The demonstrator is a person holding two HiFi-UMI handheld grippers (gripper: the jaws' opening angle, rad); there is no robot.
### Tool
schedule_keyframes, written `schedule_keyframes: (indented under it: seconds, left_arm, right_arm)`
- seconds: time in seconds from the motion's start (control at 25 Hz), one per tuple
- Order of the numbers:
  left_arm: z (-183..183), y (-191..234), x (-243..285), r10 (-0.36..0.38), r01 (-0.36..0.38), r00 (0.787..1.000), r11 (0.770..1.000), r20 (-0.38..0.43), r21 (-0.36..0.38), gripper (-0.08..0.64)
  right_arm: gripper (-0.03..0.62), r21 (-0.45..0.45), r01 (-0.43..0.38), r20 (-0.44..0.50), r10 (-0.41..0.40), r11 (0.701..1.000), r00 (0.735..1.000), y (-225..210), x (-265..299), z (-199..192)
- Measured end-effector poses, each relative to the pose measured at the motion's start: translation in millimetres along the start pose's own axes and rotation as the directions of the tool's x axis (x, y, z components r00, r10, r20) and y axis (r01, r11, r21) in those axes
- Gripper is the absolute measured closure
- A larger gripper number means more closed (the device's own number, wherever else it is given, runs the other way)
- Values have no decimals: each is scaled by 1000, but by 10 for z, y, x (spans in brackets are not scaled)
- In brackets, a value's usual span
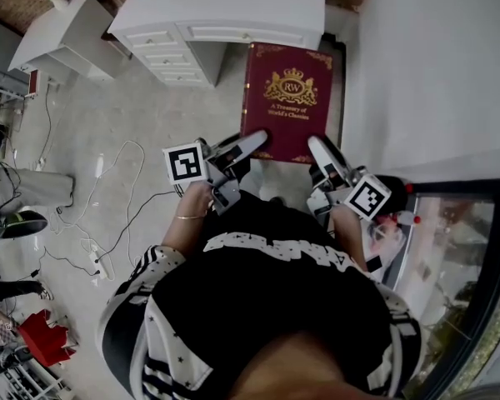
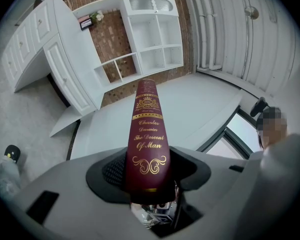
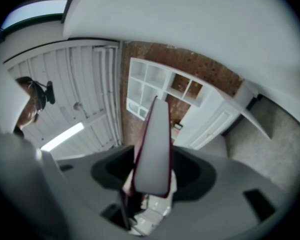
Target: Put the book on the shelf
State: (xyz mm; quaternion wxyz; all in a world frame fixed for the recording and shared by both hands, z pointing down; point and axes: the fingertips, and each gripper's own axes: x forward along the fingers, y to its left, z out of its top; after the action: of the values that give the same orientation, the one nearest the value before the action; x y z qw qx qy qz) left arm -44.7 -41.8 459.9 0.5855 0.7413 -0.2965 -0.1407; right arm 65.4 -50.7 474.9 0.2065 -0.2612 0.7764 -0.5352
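**Item: book** (image 1: 287, 98). Dark red hard cover with a gold crest and gold corner ornaments. It is held in the air in front of the person, cover facing up, with its far edge towards a white desk (image 1: 233, 11). The spine (image 2: 148, 134) carries gold lettering, "Charles Darwin, The Descent of Man". The page edge (image 3: 155, 149) is pale grey.

**Item: left gripper** (image 1: 248, 147). Its jaws stand fairly wide and are clamped on the book's near end at the spine side, with the dark pads pressed against both covers.

**Item: right gripper** (image 1: 323, 152). Its jaws are closed on the book's near end at the page-edge side.

**Item: shelf** (image 2: 155, 39). A white unit with open square compartments, standing against a brick wall (image 2: 115, 49). It is well apart from the book and also shows in the right gripper view (image 3: 152, 86).

**Item: white desk.** It has a stack of drawers (image 1: 171, 57) on its left side.

**Item: cables** (image 1: 108, 198). Thin white and dark leads lie loose on the grey floor (image 1: 92, 123) to the person's left.

**Item: person.** Wears a black top (image 1: 275, 307) with a white patterned band and a bangle (image 1: 189, 216) on the left wrist.
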Motion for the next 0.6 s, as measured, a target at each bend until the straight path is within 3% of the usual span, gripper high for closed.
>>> schedule_keyframes:
  seconds: [0.6]
  left_arm:
    - [41,22,33,-46,44,996,998,-70,-34,313]
  right_arm:
    - [345,-10,78,52,-78,997,996,50,-21,-15]
